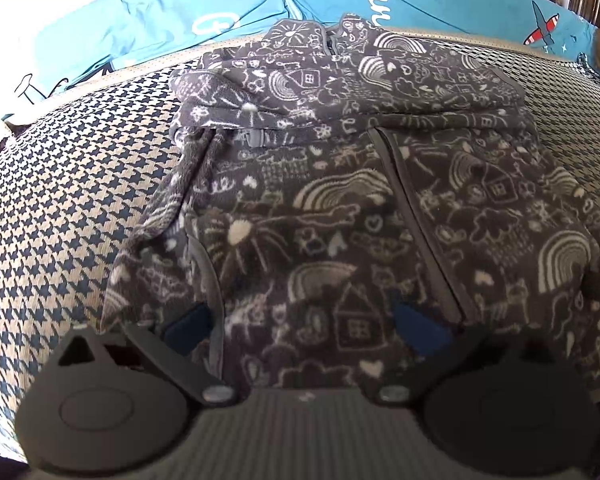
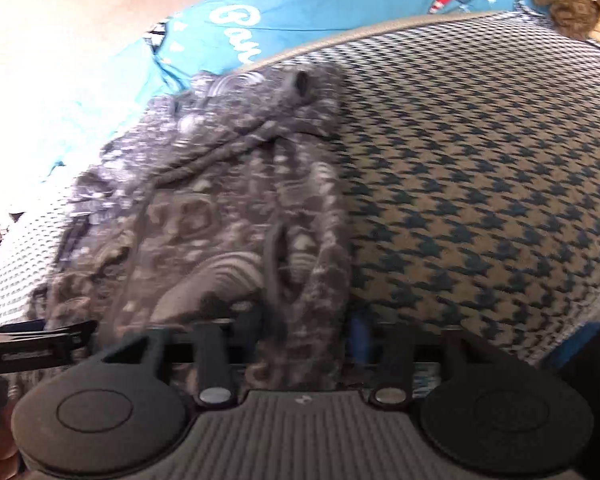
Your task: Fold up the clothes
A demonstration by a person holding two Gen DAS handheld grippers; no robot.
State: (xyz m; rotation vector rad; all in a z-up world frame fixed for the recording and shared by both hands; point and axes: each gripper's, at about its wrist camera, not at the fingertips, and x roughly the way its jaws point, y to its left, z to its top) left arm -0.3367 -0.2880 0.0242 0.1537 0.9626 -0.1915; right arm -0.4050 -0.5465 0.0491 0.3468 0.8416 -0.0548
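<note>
Underneath, a houndstooth cover is lying over the bed, with blue printed pillows sitting behind it. Both tongs are angling down at the gray doodle-print fleece: the left gripper is standing wide, gripping nothing, while the right gripper, blurred, is seemingly pinching the fleece's edge.
</note>
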